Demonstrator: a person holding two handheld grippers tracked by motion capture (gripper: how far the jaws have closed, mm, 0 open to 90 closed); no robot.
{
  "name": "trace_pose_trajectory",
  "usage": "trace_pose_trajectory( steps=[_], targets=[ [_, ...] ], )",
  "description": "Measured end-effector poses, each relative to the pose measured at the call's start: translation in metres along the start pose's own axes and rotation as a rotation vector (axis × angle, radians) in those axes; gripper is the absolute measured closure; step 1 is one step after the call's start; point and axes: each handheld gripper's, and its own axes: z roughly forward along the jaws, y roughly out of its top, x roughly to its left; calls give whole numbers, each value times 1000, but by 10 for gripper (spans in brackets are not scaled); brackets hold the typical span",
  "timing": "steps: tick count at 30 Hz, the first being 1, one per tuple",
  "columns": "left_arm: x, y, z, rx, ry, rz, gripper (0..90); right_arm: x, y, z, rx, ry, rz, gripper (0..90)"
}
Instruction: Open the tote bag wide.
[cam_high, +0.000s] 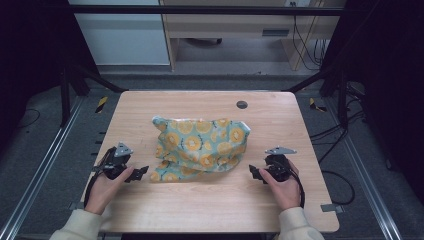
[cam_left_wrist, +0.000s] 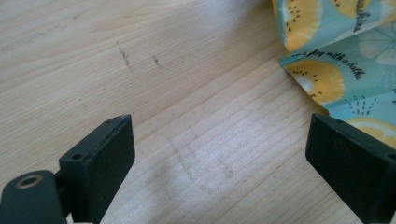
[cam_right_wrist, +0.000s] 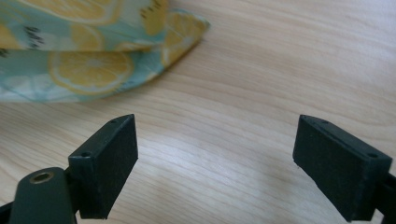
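We see one cloth (cam_high: 201, 148), teal with orange slices printed on it, lying crumpled near the middle of the one table (cam_high: 210, 205). On either side of it we count two grippers, each held in a hand. The left gripper (cam_high: 141, 172) sits just left of the cloth's near corner, its jaws spread wide over bare wood. The right gripper (cam_high: 254, 172) sits just right of the cloth, jaws likewise spread, gripping nothing. One dark round hole (cam_high: 242, 104) marks the table's far side.

Cream sleeves (cam_high: 80, 225) are worn; black cables (cam_high: 301, 192) and grey three-cornered plates (cam_high: 123, 150) are carried by each black gripper (cam_high: 137, 173).
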Motion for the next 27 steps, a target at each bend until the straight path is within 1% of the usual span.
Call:
trace_pose_trajectory(
  steps=[1,3,4,5,10,13,14,16,18,19,20,21,22,23,24,25,27],
  targets=[
    [0,0,0,0,0,0,78,0,0,0,0,0,0,140],
    [1,1,2,-1,6,-2,79,-4,-1,0,0,-3,17,141],
    [2,1,2,8,5,0,79,-7,-1,0,-3,-10,27,140],
    [1,1,3,15,5,2,80,-8,-1,0,-4,-10,25,139],
    [1,0,1,8,9,-1,79,-8,-2,-1,3,-15,31,133],
    [2,0,1,13,13,2,79,-8,-2,-1,8,-21,34,131],
    [2,0,1,9,17,-6,79,-8,-2,-1,4,-20,32,131],
    [3,0,1,14,17,-3,80,-8,-1,-3,-5,-21,30,138],
    [3,0,1,12,15,-10,80,-9,0,-4,-14,-18,32,151],
    [3,-1,1,11,18,-11,81,-8,5,-8,-39,-11,40,183],
    [3,-1,1,15,20,-8,81,-8,5,-8,-39,-11,40,183],
    [3,-1,1,17,21,-7,82,-8,9,-10,-50,-12,39,206],
    [3,-2,0,19,21,-7,82,-7,19,-16,-75,3,25,241],
    [3,-2,0,21,21,-7,82,-7,19,-16,-75,3,25,241],
    [3,-2,1,22,22,-9,82,-6,25,-19,-88,13,20,253],
    [3,-3,1,20,22,-13,81,-5,31,-22,-96,12,10,261],
    [3,-3,0,14,25,-18,82,-3,45,-27,-102,20,-12,273]
  ],
)
